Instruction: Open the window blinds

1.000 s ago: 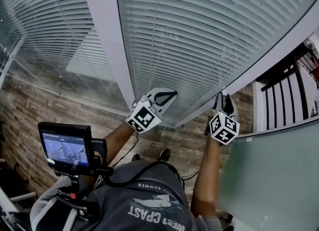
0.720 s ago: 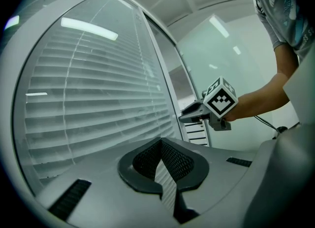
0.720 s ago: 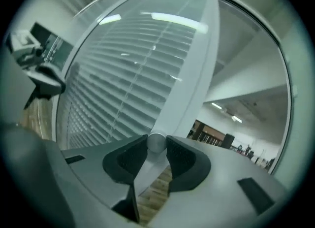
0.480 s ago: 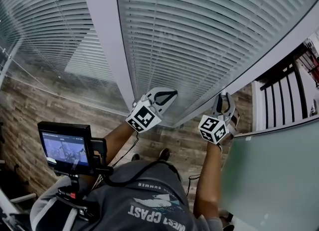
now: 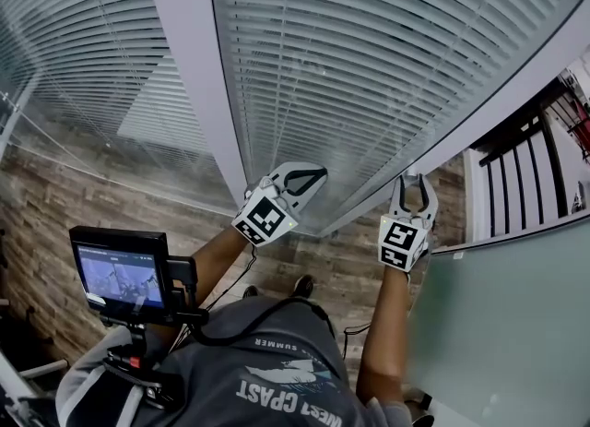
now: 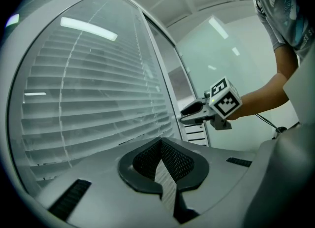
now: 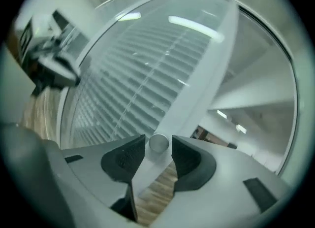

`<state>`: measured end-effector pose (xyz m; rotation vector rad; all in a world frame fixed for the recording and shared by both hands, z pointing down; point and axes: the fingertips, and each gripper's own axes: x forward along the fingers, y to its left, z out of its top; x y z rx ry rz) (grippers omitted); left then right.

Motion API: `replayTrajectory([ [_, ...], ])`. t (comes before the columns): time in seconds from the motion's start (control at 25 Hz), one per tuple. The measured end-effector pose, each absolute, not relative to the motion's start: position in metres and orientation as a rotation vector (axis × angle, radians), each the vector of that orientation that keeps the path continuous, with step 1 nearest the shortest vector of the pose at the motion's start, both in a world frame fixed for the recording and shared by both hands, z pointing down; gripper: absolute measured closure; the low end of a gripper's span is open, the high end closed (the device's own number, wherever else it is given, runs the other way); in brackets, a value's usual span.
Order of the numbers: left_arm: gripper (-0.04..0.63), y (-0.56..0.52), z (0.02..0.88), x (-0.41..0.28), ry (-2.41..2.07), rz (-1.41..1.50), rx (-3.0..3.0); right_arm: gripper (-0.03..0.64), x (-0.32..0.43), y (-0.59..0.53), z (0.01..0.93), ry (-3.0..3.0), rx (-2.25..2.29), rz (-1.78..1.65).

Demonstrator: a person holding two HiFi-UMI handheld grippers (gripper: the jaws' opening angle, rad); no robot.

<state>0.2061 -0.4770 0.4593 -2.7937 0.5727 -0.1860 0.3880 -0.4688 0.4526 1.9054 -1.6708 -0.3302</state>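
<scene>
White slatted blinds (image 5: 369, 65) hang shut behind glass, in two panes split by a grey frame post (image 5: 198, 75). A small silver round knob (image 7: 158, 141) sticks out of the slanted frame bar (image 7: 197, 79). My right gripper (image 5: 412, 179) points at that bar. The knob sits between the tips of my right gripper (image 7: 157, 152), whose jaws are opening, with a thin gap at the pads. My left gripper (image 5: 318, 174) hovers close to the blinds (image 6: 93, 99). Its jaws are shut on nothing, as the left gripper view (image 6: 160, 143) also shows.
A small monitor (image 5: 122, 273) on a chest rig sits at lower left. Stone-patterned flooring (image 5: 55, 222) runs below the window. A frosted glass panel (image 5: 507, 324) stands at the right, with a black slatted rail (image 5: 525, 167) behind it.
My right gripper has rolled about its own axis at the knob, so its marker cube shows a different face. The left gripper has stayed put.
</scene>
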Motion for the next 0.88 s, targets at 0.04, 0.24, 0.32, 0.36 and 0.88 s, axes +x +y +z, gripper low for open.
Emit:
replayTrajectory([
  [0.04, 0.591, -0.478, 0.46, 0.205, 0.576, -0.185, -2.794, 0.491, 0.392, -0.466, 0.451, -1.764, 2.012, -0.225],
  [0.24, 0.591, -0.479, 0.466, 0.2, 0.586, -0.194, -2.795, 0.491, 0.404, -0.468, 0.456, -1.948, 2.218, 0.096],
  [0.32, 0.591, -0.478, 0.467, 0.201, 0.584, -0.194, -2.796, 0.494, 0.404, -0.47, 0.457, -1.962, 2.244, 0.15],
  [0.36, 0.591, -0.478, 0.467, 0.201, 0.583, -0.193, -2.796, 0.495, 0.405, -0.47, 0.457, -1.965, 2.26, 0.166],
  [0.88, 0.591, -0.473, 0.466, 0.206, 0.555, -0.187, -2.801, 0.497, 0.394, -0.465, 0.458, -1.307, 1.654, -0.606],
])
